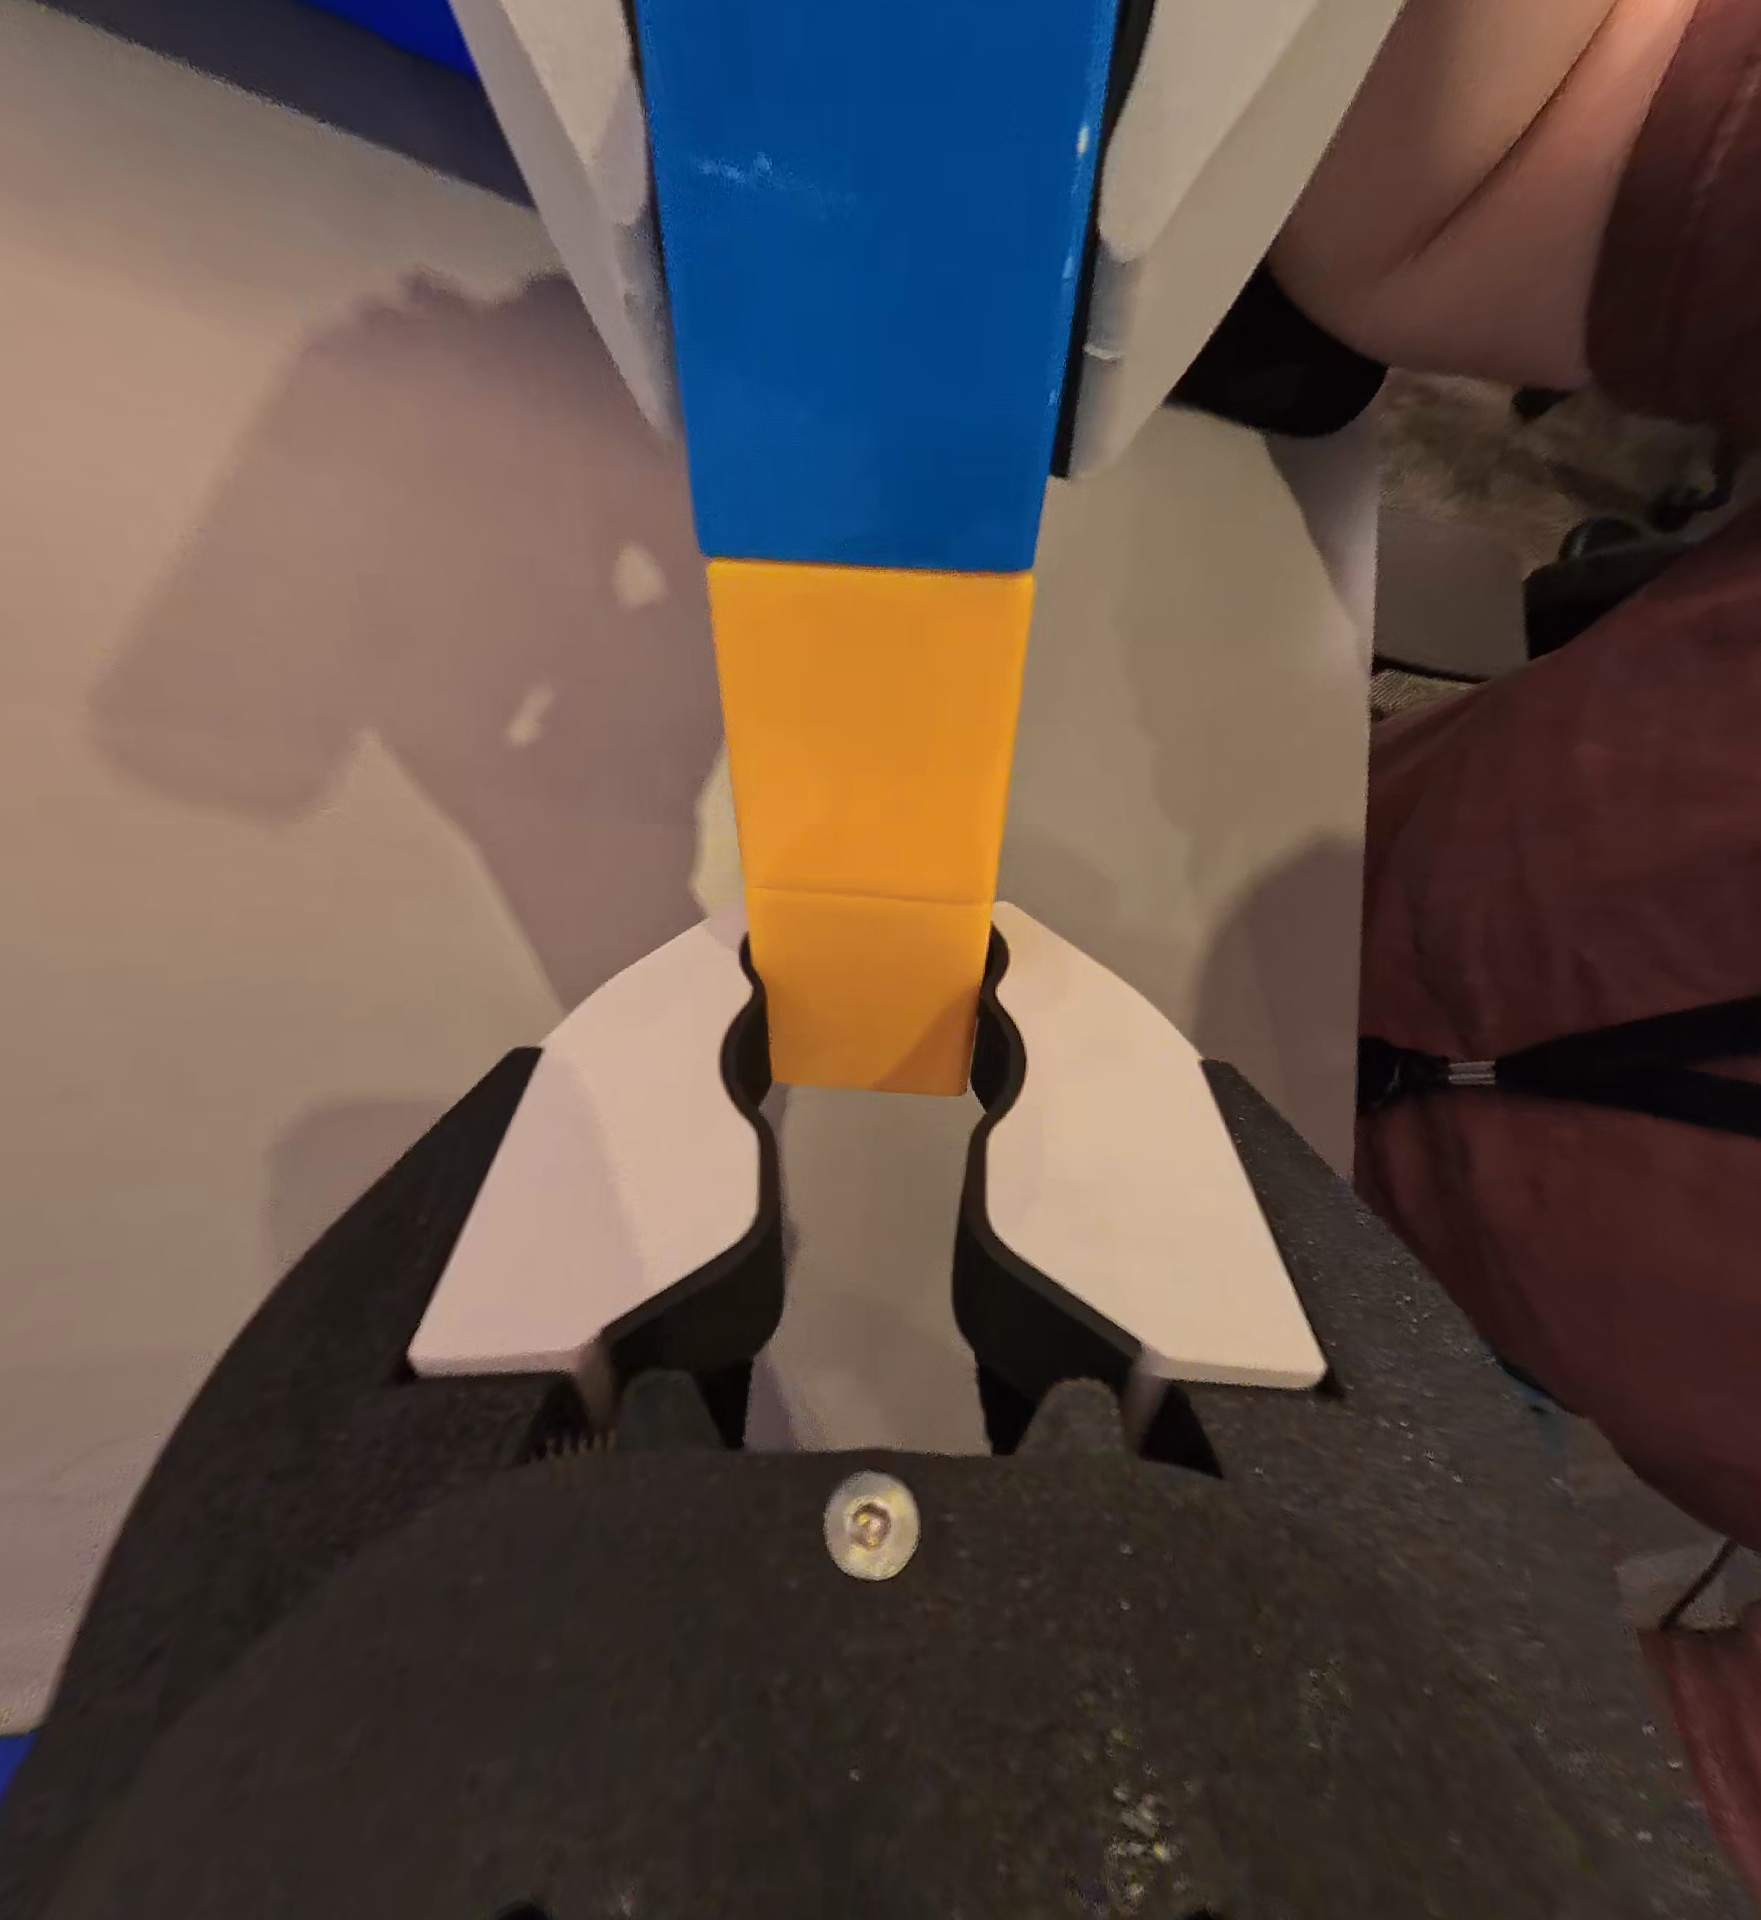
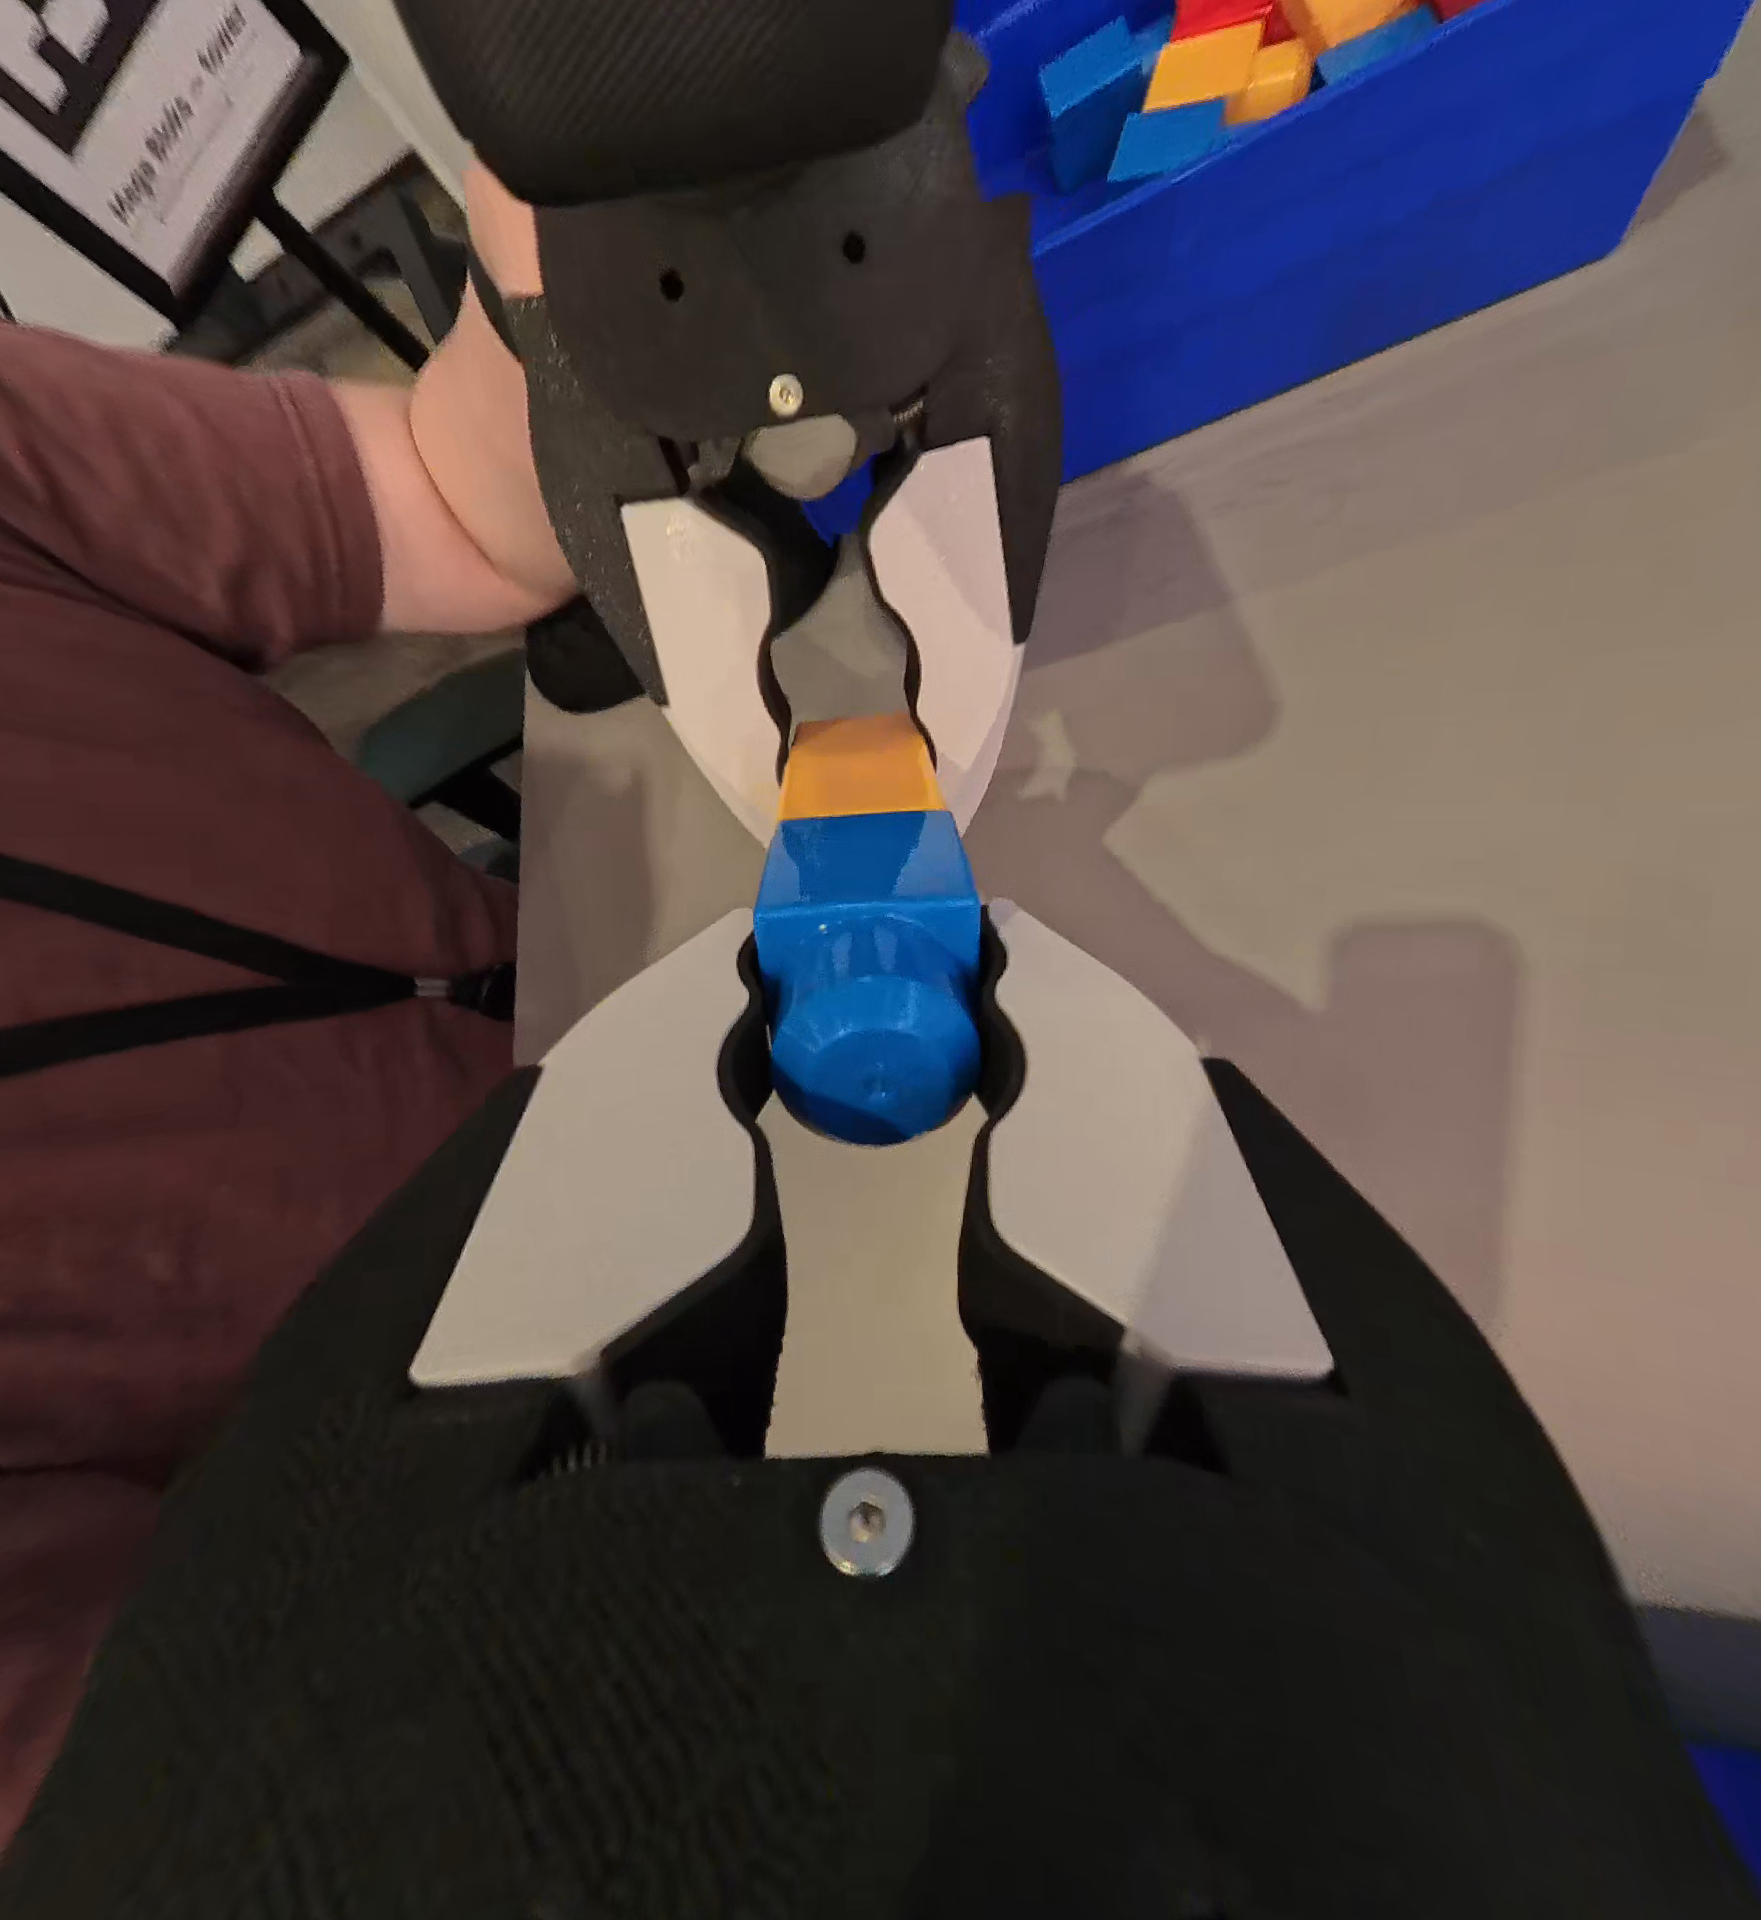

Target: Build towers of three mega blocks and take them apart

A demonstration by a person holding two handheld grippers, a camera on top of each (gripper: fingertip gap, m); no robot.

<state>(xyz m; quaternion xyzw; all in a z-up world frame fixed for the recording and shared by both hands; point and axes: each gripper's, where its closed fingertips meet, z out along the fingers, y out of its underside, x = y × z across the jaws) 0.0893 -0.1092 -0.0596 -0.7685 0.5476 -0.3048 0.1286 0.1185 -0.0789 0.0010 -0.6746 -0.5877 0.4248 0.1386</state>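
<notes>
A tower of three blocks is held level above the table between my two grippers. In the left wrist view my left gripper is shut on the near orange block. A second orange block and a blue block follow it. The far right gripper clamps the blue block there. In the right wrist view my right gripper is shut on the blue block, whose round stud faces the camera. Beyond it an orange block sits in the left gripper.
A blue bin with several loose blue, orange and red blocks stands at the back right on the grey table. A person's maroon sleeve fills the left. A framed sign stands at upper left. My right fingertips sit around 8 cm from my left ones.
</notes>
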